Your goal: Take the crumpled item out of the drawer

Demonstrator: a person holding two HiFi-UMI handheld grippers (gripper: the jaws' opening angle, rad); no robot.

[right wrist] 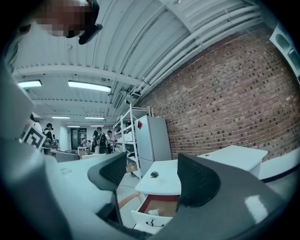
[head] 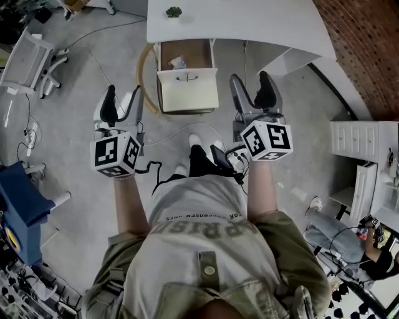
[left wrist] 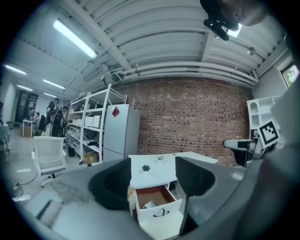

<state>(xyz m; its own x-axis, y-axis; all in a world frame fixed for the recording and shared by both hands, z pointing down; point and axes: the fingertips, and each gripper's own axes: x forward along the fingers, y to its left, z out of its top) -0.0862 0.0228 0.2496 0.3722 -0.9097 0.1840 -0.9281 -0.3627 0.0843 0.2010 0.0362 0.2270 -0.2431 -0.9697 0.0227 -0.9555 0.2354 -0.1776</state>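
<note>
A white drawer (head: 187,87) stands pulled out from under the white desk (head: 249,25). Inside it lies a small crumpled white item (head: 177,62), also visible in the left gripper view (left wrist: 149,205) and the right gripper view (right wrist: 153,212). My left gripper (head: 122,101) hangs open to the left of the drawer, well short of it. My right gripper (head: 250,88) is open to the right of the drawer front. Both hold nothing. In each gripper view the jaws stand apart with the drawer far beyond them.
A small green plant (head: 173,12) sits on the desk. A white chair (head: 31,62) stands at the left, a white shelf unit (head: 361,168) at the right. Cables run over the grey floor (head: 87,68). A brick wall (left wrist: 197,117) and a fridge (left wrist: 119,131) lie behind.
</note>
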